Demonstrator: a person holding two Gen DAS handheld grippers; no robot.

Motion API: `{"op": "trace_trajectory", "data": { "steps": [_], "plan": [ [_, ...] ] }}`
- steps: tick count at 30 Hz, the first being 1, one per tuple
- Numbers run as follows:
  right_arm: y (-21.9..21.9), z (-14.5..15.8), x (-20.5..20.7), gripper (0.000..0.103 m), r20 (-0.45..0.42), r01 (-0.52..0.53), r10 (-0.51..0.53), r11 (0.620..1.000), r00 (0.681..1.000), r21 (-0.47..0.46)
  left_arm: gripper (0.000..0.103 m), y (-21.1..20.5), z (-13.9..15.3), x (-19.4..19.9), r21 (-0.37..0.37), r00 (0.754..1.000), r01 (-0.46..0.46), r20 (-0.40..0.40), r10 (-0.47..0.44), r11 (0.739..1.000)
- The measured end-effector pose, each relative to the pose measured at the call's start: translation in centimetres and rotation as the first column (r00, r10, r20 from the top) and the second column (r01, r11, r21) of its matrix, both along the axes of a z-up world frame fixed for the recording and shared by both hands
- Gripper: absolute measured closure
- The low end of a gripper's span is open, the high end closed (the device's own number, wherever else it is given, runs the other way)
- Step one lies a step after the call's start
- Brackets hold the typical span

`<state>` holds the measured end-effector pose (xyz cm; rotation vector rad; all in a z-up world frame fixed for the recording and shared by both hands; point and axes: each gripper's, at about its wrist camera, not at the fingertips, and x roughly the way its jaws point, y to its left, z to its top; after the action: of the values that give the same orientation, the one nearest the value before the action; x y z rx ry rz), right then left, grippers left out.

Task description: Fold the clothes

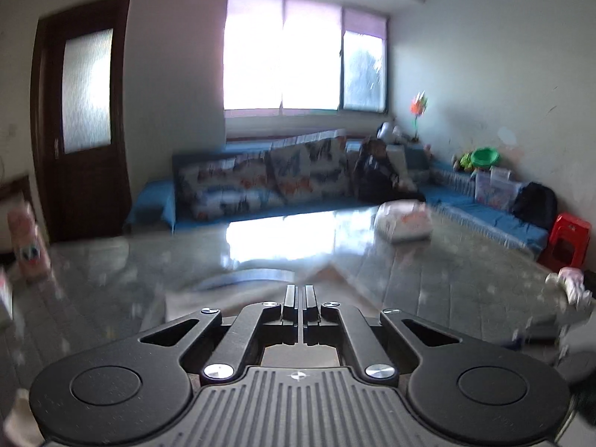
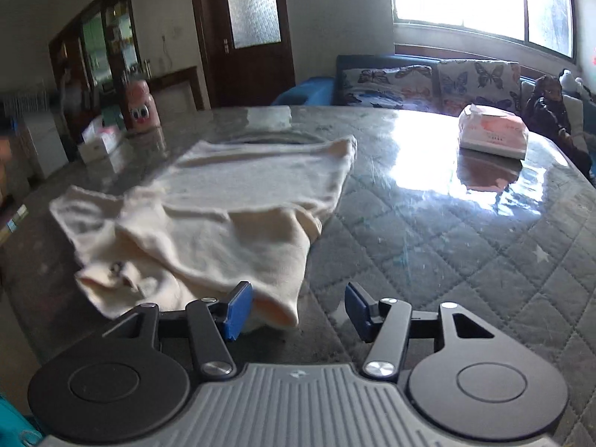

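Note:
A cream garment (image 2: 223, 216) lies partly folded on the grey quilted table (image 2: 447, 253), left of centre in the right wrist view. My right gripper (image 2: 294, 309) is open, its blue pads (image 2: 238, 309) at the garment's near hem; the left pad touches the cloth edge. In the left wrist view the image is blurred. My left gripper (image 1: 301, 298) has its fingers pressed together, and a pale strip of the garment (image 1: 231, 298) shows just under and beyond the tips; whether cloth is pinched I cannot tell.
A tissue pack (image 2: 493, 134) lies far right on the table and also shows in the left wrist view (image 1: 404, 221). A pink bottle (image 2: 141, 108) and boxes (image 2: 102, 145) stand at the far left edge. A sofa (image 1: 279, 182) lies beyond the table.

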<state>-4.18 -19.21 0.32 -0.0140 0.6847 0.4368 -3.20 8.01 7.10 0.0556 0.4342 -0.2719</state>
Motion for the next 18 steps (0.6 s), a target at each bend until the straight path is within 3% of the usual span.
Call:
{"op": "trace_trajectory", "data": {
  "steps": [4,8,13,16,17,18],
  "plan": [
    [-0.1,0.4,0.9,0.048,0.004,0.016,-0.016,1.000,1.000,0.018,0.096,0.8,-3.6,0.1,0.018,0.993,-0.039,-0.107,0.040,0.999],
    [0.5,0.1,0.6,0.047,-0.011,-0.014,0.014,1.000,1.000,0.000,0.072,1.6,-6.4,0.4,0.042,0.977,-0.088,-0.190,0.095,0.995],
    [1.1,-0.7,0.0,0.047,-0.027,-0.030,0.029,0.999,0.999,-0.029,0.063,1.7,-7.6,0.7,0.030,0.966,-0.101,-0.237,0.105,0.994],
    [1.3,-0.8,-0.1,0.047,-0.031,-0.033,0.032,0.999,0.999,-0.031,0.068,0.9,-7.8,0.6,0.052,0.968,-0.085,-0.234,0.095,0.995],
    [1.4,-0.9,-0.2,0.047,-0.030,-0.037,0.036,0.999,0.999,-0.032,0.083,1.0,-7.9,0.7,0.044,0.966,-0.086,-0.241,0.094,0.995],
    [1.5,-0.9,-0.2,0.047,-0.025,-0.043,0.042,0.998,0.999,-0.036,0.088,1.1,-7.8,0.8,0.031,0.964,-0.089,-0.249,0.094,0.996]
  ]
}}
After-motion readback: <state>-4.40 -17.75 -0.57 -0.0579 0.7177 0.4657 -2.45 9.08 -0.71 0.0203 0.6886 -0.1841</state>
